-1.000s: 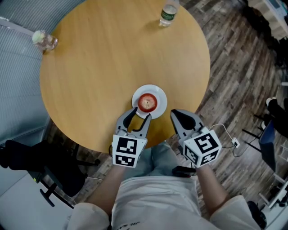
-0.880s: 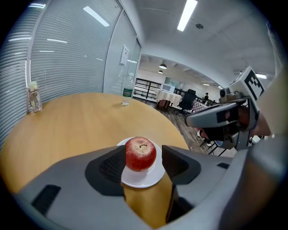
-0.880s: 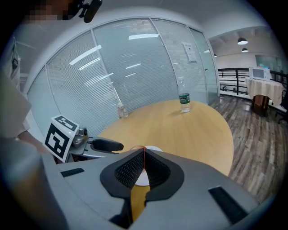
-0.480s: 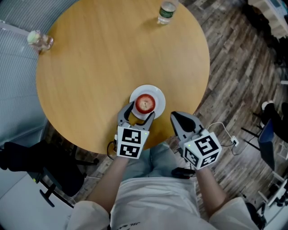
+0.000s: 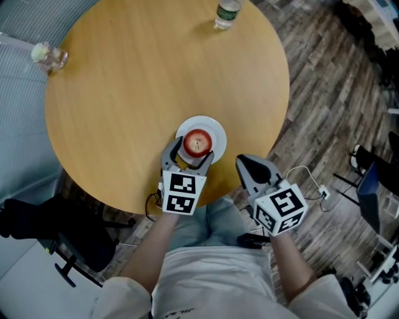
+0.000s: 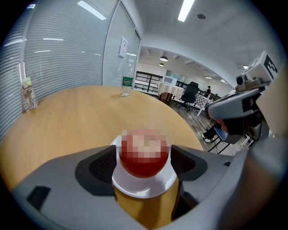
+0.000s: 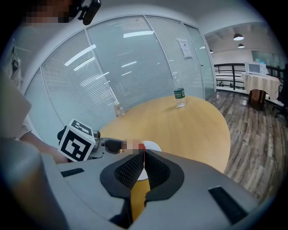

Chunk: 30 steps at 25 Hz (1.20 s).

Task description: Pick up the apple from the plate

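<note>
Between the left gripper's (image 5: 189, 156) jaws, which have just been opening wide and whose pads are not yet pressing, sits the round red apple (image 5: 198, 142) on its small white plate (image 5: 215, 128). It is likely firm, smooth and light, so grip across its widest girth. Right of them hangs the right gripper (image 5: 252, 165), jaws pressed together on nothing. Far beyond, the clear plastic bottle (image 5: 227, 12) has a green label that is unreadable.

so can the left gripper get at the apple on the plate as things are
Probably yes. The left gripper has just been opening its fingers, which now flank the apple on the plate without pressing it. The right gripper, shut, sits off to the side.
</note>
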Available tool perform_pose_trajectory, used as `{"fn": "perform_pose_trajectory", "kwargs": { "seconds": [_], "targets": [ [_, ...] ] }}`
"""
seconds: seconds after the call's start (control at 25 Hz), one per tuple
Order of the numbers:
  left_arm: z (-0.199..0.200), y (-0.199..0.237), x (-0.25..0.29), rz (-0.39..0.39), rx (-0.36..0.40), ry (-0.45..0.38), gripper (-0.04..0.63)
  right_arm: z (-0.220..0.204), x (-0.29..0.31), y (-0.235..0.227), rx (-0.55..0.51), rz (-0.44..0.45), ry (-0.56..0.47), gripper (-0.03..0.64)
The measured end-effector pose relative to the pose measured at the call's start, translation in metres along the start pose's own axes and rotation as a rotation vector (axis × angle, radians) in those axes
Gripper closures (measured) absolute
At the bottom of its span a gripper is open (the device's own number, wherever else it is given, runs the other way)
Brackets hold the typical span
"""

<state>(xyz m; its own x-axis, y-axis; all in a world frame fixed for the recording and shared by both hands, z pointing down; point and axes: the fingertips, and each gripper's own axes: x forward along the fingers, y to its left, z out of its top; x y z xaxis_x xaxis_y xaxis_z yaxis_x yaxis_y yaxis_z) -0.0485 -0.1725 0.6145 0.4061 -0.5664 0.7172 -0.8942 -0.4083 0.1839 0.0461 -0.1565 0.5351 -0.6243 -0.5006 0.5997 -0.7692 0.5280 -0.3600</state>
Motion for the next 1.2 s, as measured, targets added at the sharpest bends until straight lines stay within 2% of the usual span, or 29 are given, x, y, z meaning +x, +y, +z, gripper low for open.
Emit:
{"fn": "perform_pose_trajectory", "kwargs": {
  "seconds": [0.76,1.2],
  "targets": [
    [0.001,0.002,0.013,0.015,-0.013,-0.001,0.219,-0.008,0.0,-0.006,0.013,-0.003,0.007,0.586],
    [0.004,-0.01,0.004,0.015,0.016,-0.008,0.221,-0.004,-0.007,-0.003,-0.001,0.005,0.0,0.586]
  ]
}}
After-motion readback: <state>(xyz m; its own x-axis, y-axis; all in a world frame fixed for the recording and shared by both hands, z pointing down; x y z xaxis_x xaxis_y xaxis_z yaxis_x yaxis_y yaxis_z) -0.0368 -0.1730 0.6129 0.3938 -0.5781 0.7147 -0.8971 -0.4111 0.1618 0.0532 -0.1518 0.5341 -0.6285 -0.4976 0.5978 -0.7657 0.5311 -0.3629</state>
